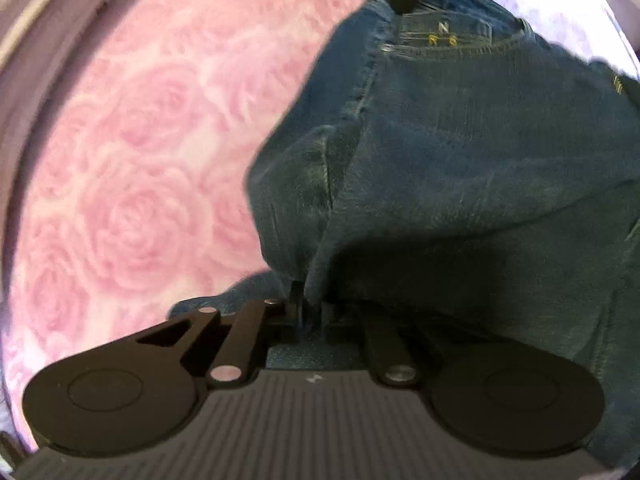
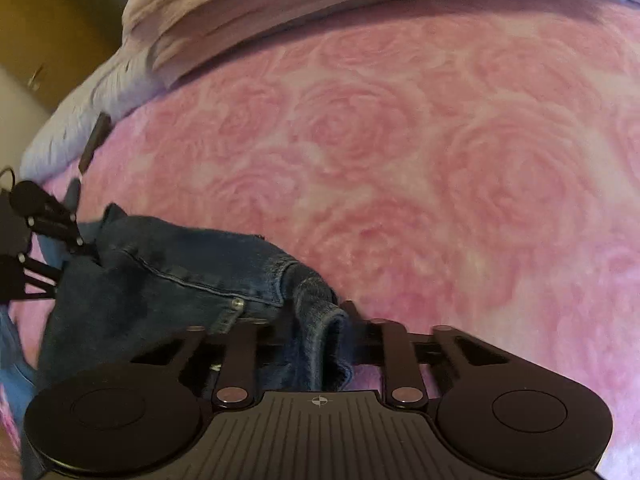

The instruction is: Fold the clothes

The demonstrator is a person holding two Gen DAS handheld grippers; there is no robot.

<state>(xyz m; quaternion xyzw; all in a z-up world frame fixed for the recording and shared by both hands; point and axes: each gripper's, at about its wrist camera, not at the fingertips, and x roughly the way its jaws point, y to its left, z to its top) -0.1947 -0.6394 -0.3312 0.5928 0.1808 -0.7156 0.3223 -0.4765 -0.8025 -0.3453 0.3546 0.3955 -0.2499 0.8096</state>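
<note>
Both grippers, left gripper (image 1: 306, 304) and right gripper (image 2: 316, 336), clamp the jeans (image 1: 460, 152); fold underway. Next: lay denim toward 12 o'clock on the blanket (image 2: 440, 140).

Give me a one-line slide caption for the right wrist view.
Right claw pinching a bunched fold of blue jeans above a pink rose-patterned blanket, left claw gripping the far edge.

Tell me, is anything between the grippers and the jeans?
No. Both grippers already pinch the jeans: the left gripper and the right gripper each have denim between their fingers, over the pink blanket.
</note>
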